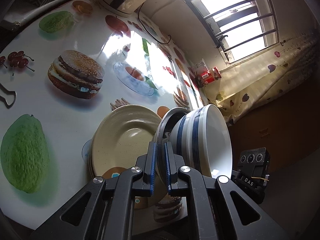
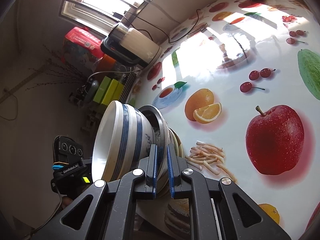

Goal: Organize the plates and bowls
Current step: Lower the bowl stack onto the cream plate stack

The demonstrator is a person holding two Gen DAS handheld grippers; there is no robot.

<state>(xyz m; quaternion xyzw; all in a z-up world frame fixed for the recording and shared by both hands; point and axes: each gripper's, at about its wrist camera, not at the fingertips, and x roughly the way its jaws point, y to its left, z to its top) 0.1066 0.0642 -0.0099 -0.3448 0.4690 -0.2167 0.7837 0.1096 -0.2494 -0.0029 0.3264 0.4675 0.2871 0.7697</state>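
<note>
The table (image 1: pixel 66 46), covered in a glossy cloth printed with fruit and burgers, carries a stack of cream plates (image 1: pixel 124 138) close to its near edge. Held against that stack, tipped steeply so their mouths face away from it, are nested bowls: a dark-rimmed bowl (image 1: pixel 163 128) underneath with a white blue-striped bowl (image 1: pixel 202 138) sitting inside it.

The left gripper (image 1: pixel 160 168) has its blue pads shut tight on the dark bowl's rim, and the right gripper (image 2: pixel 162 170) is clamped on the same rim from the opposite side. Both point moderately downward.

To do this well, I would level both hands together so the striped bowl cannot slide out of the tilted nest, then lower the pair squarely onto the plates, or beside them, before easing either grip.
</note>
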